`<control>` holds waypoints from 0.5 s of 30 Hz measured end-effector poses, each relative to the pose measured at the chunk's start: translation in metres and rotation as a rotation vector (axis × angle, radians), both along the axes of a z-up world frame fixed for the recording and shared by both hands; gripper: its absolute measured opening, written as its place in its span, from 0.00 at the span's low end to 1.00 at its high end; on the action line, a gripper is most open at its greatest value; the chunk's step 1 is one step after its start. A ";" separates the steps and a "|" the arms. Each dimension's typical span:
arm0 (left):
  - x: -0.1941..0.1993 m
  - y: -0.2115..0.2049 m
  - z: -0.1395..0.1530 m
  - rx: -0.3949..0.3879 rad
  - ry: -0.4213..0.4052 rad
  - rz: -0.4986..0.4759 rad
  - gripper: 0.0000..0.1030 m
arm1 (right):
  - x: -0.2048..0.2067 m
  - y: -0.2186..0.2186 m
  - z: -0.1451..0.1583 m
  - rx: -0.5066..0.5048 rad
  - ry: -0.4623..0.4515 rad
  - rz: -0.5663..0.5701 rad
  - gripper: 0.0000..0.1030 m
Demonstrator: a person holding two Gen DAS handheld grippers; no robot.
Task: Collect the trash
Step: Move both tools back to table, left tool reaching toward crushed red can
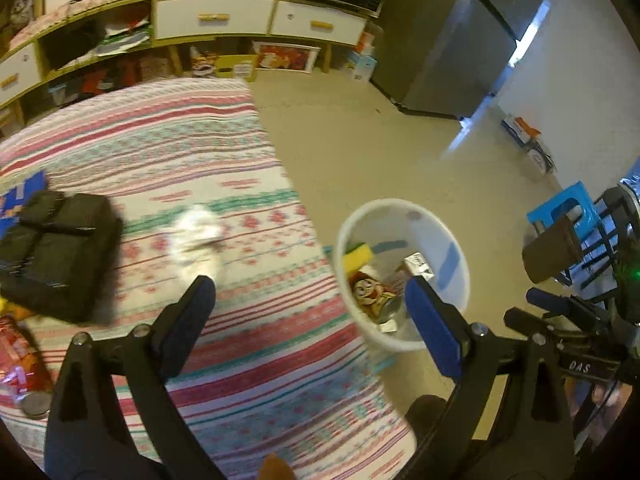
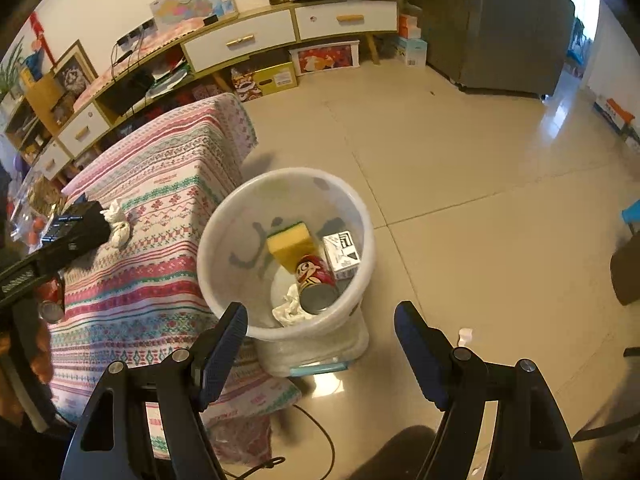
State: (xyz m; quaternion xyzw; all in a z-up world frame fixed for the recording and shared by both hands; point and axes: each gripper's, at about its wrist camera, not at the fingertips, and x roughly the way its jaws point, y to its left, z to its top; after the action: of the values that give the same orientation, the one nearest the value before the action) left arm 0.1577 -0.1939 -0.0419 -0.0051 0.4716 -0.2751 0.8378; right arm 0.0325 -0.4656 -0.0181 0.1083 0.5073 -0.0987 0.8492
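A white bin (image 2: 224, 236) stands on the floor beside a table with a striped cloth (image 2: 160, 216). It holds a yellow sponge (image 2: 290, 246), a red can (image 2: 316, 284), a small white box (image 2: 340, 254) and crumpled paper (image 2: 288, 308). A crumpled white tissue (image 1: 196, 226) lies on the cloth; it also shows in the right wrist view (image 2: 118, 224). My left gripper (image 1: 310, 300) is open and empty above the table's edge, short of the tissue. My right gripper (image 2: 320, 320) is open and empty over the bin's near rim. The bin also shows in the left wrist view (image 1: 452, 240).
A black bag (image 1: 56, 248) lies left of the tissue. A red can (image 2: 52, 300) and snack wrappers (image 1: 20, 356) sit at the table's left edge. A low cabinet (image 2: 240, 40) and a grey fridge (image 2: 500, 28) line the far wall. A blue stool (image 1: 560, 208) stands right.
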 end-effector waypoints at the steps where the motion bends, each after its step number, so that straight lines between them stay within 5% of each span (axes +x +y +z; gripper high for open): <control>1: -0.001 0.005 0.001 0.006 -0.004 0.007 0.93 | 0.002 0.003 0.001 -0.006 -0.001 0.004 0.75; 15: -0.001 0.111 0.024 0.065 -0.023 0.134 0.93 | 0.030 0.069 0.018 -0.014 -0.030 0.088 0.77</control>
State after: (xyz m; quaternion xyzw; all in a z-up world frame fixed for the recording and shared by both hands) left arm 0.1567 -0.0831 -0.0182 -0.0060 0.4692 -0.2030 0.8594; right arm 0.0620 -0.3969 0.0001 0.0816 0.4980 -0.0632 0.8610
